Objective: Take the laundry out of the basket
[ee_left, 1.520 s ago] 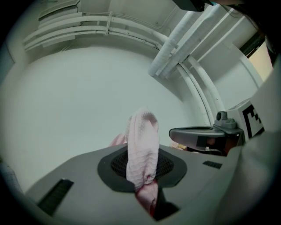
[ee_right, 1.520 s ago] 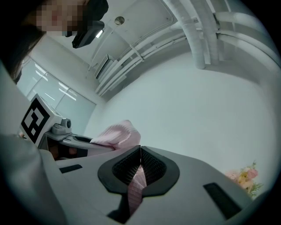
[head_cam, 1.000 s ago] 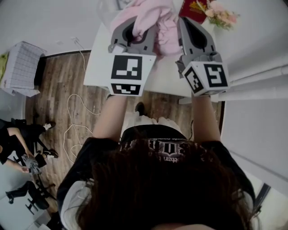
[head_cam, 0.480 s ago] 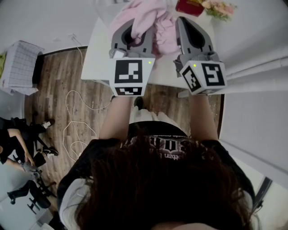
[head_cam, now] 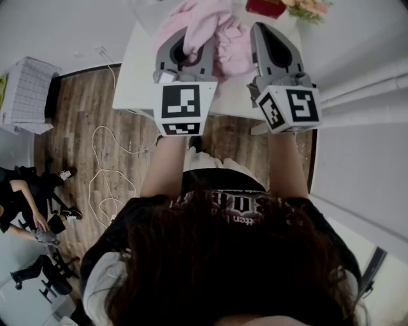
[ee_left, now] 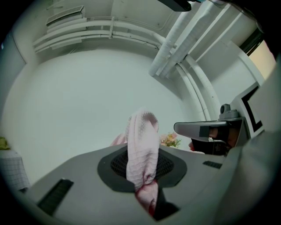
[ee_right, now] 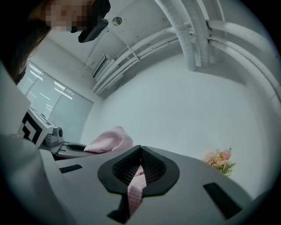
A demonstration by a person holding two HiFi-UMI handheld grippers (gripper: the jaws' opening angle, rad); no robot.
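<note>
White table (head_cam: 137, 83) bears flowers (head_cam: 312, 7); left gripper (head_cam: 186, 43) and right gripper (head_cam: 266, 38) each clamp pink garment (head_cam: 233, 49).

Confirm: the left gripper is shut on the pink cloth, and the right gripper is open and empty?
Wrong about the right gripper: it is not open and empty. The right gripper view shows its jaws shut on the pink cloth too. The left gripper is shut on the pink cloth, as you said.

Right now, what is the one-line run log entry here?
left claw: shut on pink garment | right claw: shut on pink garment | place: over white table
</note>
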